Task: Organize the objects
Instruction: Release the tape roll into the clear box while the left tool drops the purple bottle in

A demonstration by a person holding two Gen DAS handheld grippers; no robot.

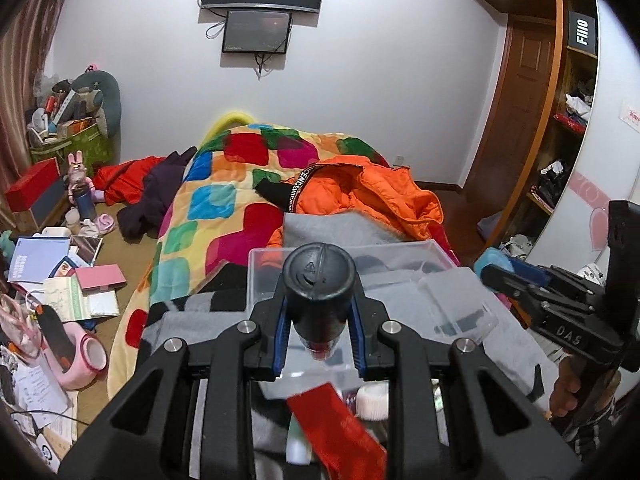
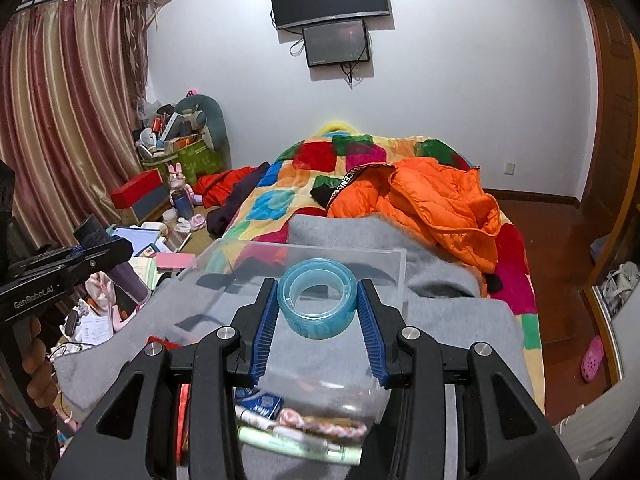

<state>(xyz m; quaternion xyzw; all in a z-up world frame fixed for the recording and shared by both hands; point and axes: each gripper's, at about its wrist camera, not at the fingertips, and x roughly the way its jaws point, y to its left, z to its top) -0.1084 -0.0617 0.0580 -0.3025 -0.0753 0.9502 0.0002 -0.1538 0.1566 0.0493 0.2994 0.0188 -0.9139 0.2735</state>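
My left gripper (image 1: 319, 312) is shut on a dark bottle with a black cap (image 1: 319, 280) and holds it above a clear plastic box (image 1: 452, 304) on the bed. My right gripper (image 2: 318, 300) is shut on a roll of clear blue tape (image 2: 318, 302) over the same box (image 2: 384, 264). The right gripper also shows at the right of the left wrist view (image 1: 508, 272), the left gripper at the left of the right wrist view (image 2: 100, 248). Small items lie near the box: a red card (image 1: 336, 424), a braided band (image 2: 320, 424), a blue packet (image 2: 260, 402).
The box rests on a grey garment (image 2: 460, 320) on a bed with a colourful quilt (image 1: 224, 200) and an orange jacket (image 2: 440, 204). Books, papers and a pink item (image 1: 84, 356) litter the floor at left. A wooden wardrobe (image 1: 560, 120) stands at right.
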